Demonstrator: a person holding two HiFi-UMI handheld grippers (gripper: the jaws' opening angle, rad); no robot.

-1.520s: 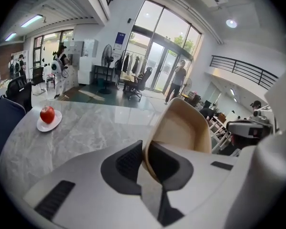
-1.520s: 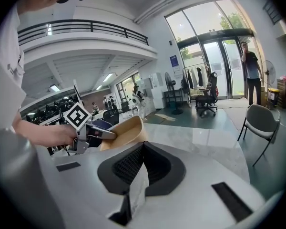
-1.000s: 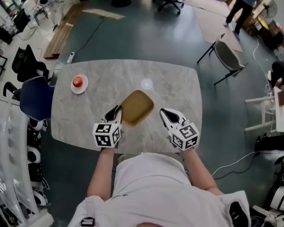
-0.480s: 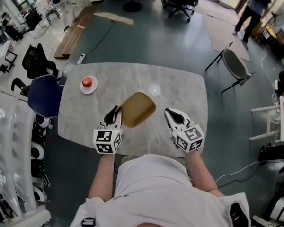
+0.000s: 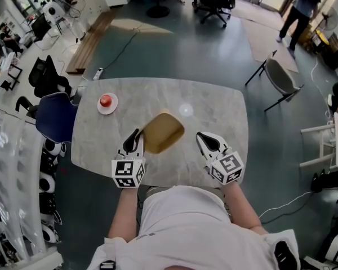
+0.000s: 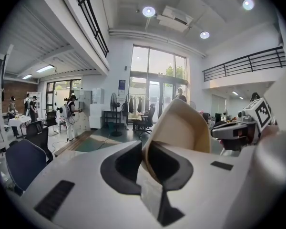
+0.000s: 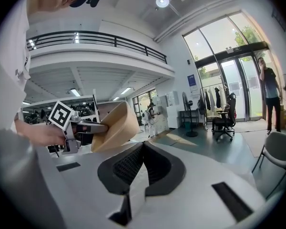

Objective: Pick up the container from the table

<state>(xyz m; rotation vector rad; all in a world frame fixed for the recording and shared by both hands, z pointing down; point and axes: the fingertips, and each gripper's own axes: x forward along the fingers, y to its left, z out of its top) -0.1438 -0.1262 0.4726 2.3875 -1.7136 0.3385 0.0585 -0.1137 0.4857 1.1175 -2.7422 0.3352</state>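
Marble table (image 5: 214,103), tan container (image 5: 164,130) pinched by its rim in left gripper (image 5: 137,135), right gripper (image 5: 203,138) closed empty alongside

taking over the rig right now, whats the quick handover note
Left gripper: shut on one edge of the tan container, which hangs tilted. The right gripper view shows it raised off the table.
Right gripper: jaws together, empty, beside the container and apart from it.
Done: grasp and lift.
Left: probably just hold steady. A one-edge pinch may let it swing, so move slowly.
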